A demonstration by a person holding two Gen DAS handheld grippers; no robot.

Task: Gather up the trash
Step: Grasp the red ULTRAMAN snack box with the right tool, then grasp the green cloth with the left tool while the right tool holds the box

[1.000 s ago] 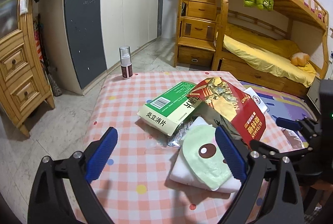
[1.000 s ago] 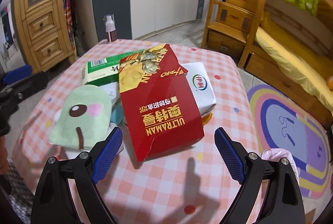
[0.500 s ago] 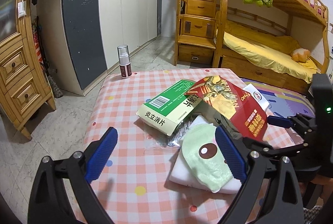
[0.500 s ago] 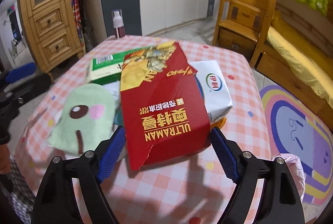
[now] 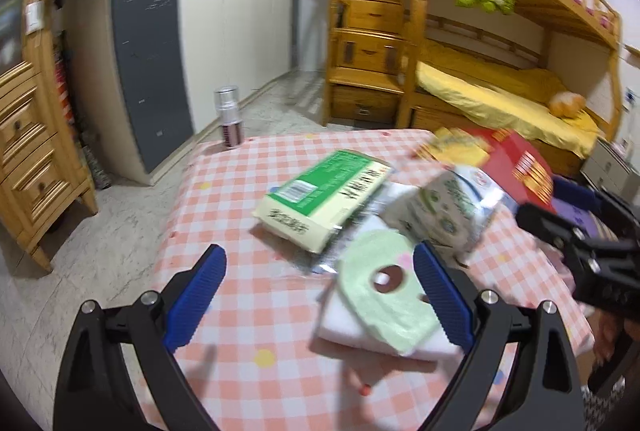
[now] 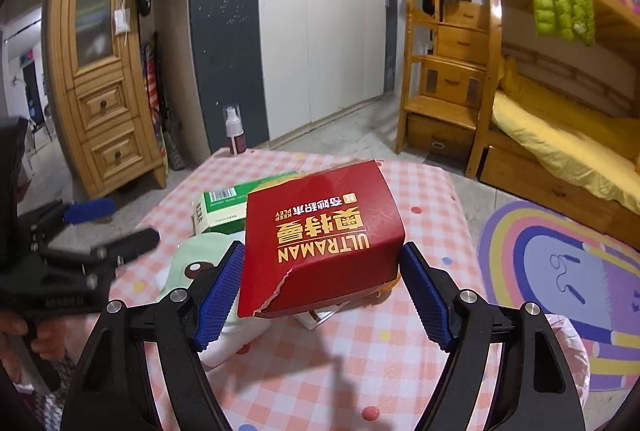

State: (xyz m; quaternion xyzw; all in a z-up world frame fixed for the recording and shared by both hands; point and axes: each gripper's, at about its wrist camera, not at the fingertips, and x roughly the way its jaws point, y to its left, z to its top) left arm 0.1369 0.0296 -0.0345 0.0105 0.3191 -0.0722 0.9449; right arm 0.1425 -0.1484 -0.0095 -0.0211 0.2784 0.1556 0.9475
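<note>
A red Ultraman box (image 6: pixel 324 227) sits between the blue pads of my right gripper (image 6: pixel 323 255), whose jaws are closing on its sides. The box is lifted off the pile and shows raised at the right (image 5: pixel 516 159) in the left wrist view. Uncovered below it lies a white and green milk carton (image 5: pixel 444 207). A green medicine box (image 5: pixel 324 195) leans on the pile beside it. My left gripper (image 5: pixel 318 255) hovers open over the checked table (image 5: pixel 224 191) with nothing held. A green face cloth (image 5: pixel 384 291) on white folded fabric lies by its right finger.
A small spray bottle (image 5: pixel 231 119) stands at the table's far left corner. A pink bag (image 6: pixel 568 335) hangs off the table's right edge above a rainbow rug (image 6: pixel 560 263). Wardrobe, wooden cabinet and bunk bed ring the room.
The right gripper closed in on the red box and raised it off the pile, uncovering the milk carton. The left gripper stayed where it was, still open.
</note>
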